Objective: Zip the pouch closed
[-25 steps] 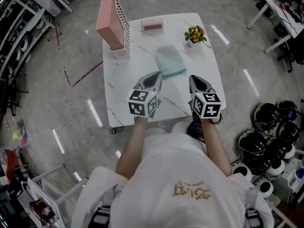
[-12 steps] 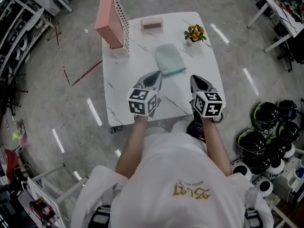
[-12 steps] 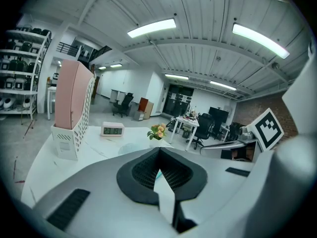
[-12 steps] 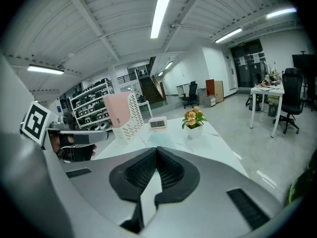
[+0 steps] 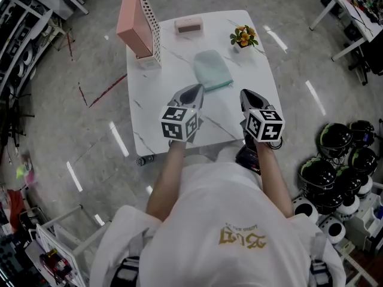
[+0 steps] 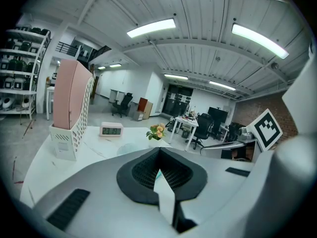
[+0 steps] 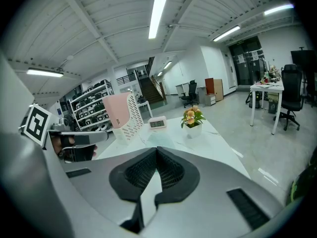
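Observation:
A pale teal pouch (image 5: 213, 70) lies flat on the white marble table (image 5: 149, 100), near its middle; it shows faintly as the pouch (image 6: 130, 148) in the left gripper view and as the pouch (image 7: 157, 139) in the right gripper view. My left gripper (image 5: 195, 90) hovers just short of the pouch's near left corner, jaws shut and empty. My right gripper (image 5: 246, 94) hangs to the pouch's right and nearer me, also shut with nothing in it. Both point toward the far side of the table.
A pink and white file holder (image 5: 141, 26) stands at the table's far left. A small pink clock (image 5: 188, 24) and a potted flower (image 5: 243, 37) sit along the far edge. Black helmets (image 5: 335, 166) are piled on the floor to the right.
The head view has shifted slightly, so the table sits a little higher in the frame. Both grippers hold their places.

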### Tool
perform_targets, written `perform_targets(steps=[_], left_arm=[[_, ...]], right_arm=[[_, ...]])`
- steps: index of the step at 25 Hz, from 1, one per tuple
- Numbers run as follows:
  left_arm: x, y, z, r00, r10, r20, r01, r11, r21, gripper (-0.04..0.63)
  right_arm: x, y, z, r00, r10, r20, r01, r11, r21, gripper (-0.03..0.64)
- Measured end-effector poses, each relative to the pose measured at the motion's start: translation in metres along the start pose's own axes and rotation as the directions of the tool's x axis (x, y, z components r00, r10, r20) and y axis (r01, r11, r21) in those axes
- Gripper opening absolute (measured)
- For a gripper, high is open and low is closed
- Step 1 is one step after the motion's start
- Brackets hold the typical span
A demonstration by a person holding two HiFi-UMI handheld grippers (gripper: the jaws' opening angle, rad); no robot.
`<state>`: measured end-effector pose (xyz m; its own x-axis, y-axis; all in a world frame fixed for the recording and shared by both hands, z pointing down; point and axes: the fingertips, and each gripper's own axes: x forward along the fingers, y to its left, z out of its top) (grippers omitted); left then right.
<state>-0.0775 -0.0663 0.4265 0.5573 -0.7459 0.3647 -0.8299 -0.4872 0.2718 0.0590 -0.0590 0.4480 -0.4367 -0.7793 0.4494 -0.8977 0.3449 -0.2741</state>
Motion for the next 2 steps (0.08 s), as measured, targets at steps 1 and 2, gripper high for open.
perform_targets(steps=[1, 2], left_arm=[[0.0003, 0.0007, 0.0, 1.0, 0.0, 0.0, 0.0, 1.0, 0.0, 0.018], [0.0006, 0.0014, 0.0001, 1.0, 0.001, 0.0, -0.001, 1.0, 0.001, 0.018]], right_arm=[[0.0005, 0.0002, 0.0005, 1.0, 0.003, 0.001, -0.003, 1.0, 0.001, 0.012], [0.0009, 0.0003, 0.001, 1.0, 0.005, 0.002, -0.005, 1.0, 0.001, 0.012]])
